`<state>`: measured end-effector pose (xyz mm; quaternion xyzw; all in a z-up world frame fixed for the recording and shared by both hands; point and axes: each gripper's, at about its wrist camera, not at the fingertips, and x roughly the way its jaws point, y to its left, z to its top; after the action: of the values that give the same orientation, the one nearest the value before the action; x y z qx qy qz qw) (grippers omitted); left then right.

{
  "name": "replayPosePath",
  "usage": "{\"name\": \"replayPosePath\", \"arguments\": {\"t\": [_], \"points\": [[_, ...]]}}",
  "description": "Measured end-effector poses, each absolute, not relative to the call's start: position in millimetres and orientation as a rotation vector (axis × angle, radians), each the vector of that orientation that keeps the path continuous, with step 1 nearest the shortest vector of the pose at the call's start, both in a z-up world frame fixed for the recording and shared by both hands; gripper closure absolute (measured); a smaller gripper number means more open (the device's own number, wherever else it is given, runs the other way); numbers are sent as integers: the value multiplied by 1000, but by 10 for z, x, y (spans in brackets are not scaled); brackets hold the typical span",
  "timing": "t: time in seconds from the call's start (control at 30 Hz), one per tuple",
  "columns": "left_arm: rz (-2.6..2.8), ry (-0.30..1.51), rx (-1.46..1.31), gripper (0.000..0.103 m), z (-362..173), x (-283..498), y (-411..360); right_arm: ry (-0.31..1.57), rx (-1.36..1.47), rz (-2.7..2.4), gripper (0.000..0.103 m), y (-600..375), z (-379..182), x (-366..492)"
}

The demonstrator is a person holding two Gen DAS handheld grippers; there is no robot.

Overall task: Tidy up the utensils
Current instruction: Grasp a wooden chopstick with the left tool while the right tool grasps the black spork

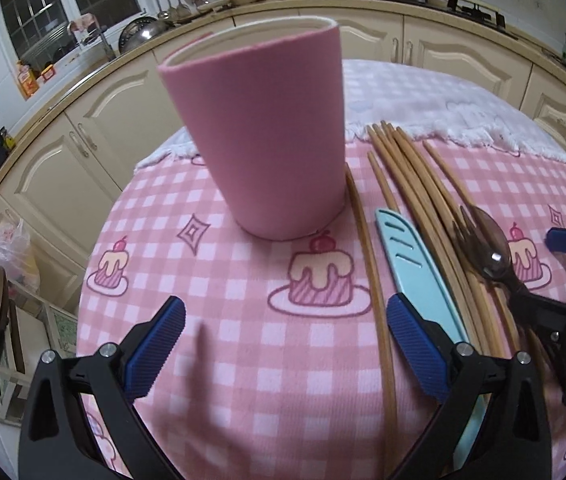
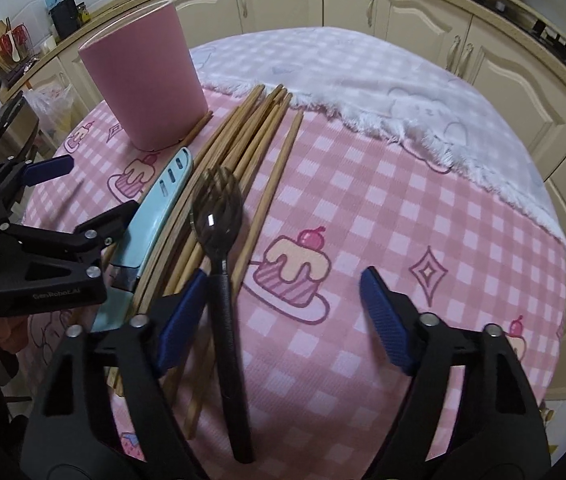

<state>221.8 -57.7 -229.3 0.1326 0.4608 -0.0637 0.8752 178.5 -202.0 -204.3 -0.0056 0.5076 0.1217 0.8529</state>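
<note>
A pink cup (image 1: 267, 136) stands upright on the pink checked tablecloth (image 1: 243, 320); it also shows in the right wrist view (image 2: 145, 76). To its right lie several wooden chopsticks (image 1: 411, 184) (image 2: 251, 136), a light blue sheathed knife (image 1: 415, 272) (image 2: 155, 208), and a dark spoon and fork (image 1: 487, 244) (image 2: 217, 216) stacked on the chopsticks. My left gripper (image 1: 283, 340) is open, in front of the cup, its right finger over the knife. My right gripper (image 2: 283, 312) is open and empty, its left finger beside the spoon handle.
A white fringed cloth (image 2: 403, 92) covers the table's far side. Cream kitchen cabinets (image 1: 443, 48) and a counter with hanging ladles and a stove ring the table. A plastic bag (image 1: 15, 252) sits on a rack at the left.
</note>
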Motion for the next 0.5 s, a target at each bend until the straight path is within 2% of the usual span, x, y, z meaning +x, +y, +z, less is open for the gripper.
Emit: {"name": "replayPosePath", "arguments": {"t": [0.07,0.17,0.23,0.33,0.47,0.5], "points": [[-144,969,285,4,-2309,2246,-597,1072,-9,275,36,-1998,-2035,1801],[-161,989,269,5,-2304,2310,-589,1084,19,309,53,-1984,-2018,1849],[-174,994,267,5,-2284,2351,-594,1095,39,328,68,-1983,-2009,1886],[-220,1007,278,11,-2266,2399,-641,1105,38,336,70,-1972,-2005,1912],[-293,1030,274,35,-2255,2438,-722,1123,53,352,80,-1971,-2006,1940],[-317,1035,269,44,-2246,2448,-742,1130,52,349,91,-1973,-2015,1948]]}}
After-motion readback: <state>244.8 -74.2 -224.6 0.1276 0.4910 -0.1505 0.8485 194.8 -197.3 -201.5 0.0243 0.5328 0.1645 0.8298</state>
